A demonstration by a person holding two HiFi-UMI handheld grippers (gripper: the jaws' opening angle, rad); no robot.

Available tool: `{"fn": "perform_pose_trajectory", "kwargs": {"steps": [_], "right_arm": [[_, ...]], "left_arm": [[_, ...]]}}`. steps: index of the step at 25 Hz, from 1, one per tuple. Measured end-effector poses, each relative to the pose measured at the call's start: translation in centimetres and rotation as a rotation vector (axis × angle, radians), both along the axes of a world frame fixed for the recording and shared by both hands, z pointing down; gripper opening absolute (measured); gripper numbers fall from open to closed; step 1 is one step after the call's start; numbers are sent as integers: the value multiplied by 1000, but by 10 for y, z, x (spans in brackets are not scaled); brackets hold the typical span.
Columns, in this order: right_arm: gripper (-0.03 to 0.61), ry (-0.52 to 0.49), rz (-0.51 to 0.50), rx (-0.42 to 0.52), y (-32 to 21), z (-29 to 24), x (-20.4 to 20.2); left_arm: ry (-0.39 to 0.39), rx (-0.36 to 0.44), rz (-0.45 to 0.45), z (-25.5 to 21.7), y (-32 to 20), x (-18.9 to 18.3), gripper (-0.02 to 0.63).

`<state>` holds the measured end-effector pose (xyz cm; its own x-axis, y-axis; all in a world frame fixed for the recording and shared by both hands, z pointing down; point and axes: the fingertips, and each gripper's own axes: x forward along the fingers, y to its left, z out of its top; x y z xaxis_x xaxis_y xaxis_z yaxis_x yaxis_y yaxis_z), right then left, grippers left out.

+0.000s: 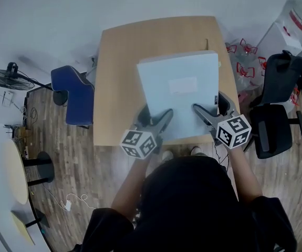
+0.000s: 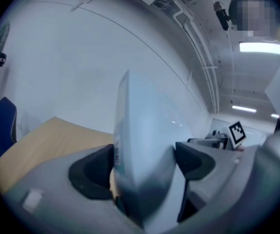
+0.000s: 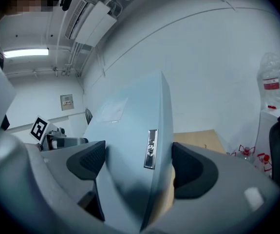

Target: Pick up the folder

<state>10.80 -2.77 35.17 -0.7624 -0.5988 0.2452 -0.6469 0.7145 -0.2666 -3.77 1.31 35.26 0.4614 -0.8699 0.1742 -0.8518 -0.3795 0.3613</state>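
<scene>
A pale blue folder [image 1: 179, 85] with a white label hangs tilted above the light wooden table [image 1: 119, 72], gripped at its near edge from both sides. My left gripper [image 1: 158, 121] is shut on the folder's near left corner. My right gripper [image 1: 206, 112] is shut on its near right corner. In the left gripper view the folder [image 2: 140, 130] stands edge-on between the dark pads of the left gripper [image 2: 143, 161]. In the right gripper view the folder [image 3: 130, 130], with a small metal tag on its spine, fills the gap of the right gripper [image 3: 137, 162].
A blue chair [image 1: 77, 96] stands left of the table, with a floor fan [image 1: 6, 77] beyond it. Black office chairs [image 1: 277, 130] and a bag with red items [image 1: 245, 62] crowd the right side. A round side table [image 1: 14, 172] sits at the near left.
</scene>
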Motion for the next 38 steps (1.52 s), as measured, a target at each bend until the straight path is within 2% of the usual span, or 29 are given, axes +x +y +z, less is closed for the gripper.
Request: {"fn": "perform_pose_trajectory", "kwargs": {"steps": [8,14,20,26,38], "right_arm": [[430,-23,35,86,-12,-28,44],[422,-28,32,144,-17,-48,56],[420,-20,37,180,-22,-68,48],[422,-21,29,252,-31,-103,35],[419,-26,58,251,-36,-114,7]], "left_arm": [[-59,75,30,-33,-19,43,402],[-80,138,23,-53,-24,56,402],[-75,171,12,-71,-29,48,402],[-13,218,-12,-95,-35,35,402],[-64,262,8,-114,-44,7,402]]}}
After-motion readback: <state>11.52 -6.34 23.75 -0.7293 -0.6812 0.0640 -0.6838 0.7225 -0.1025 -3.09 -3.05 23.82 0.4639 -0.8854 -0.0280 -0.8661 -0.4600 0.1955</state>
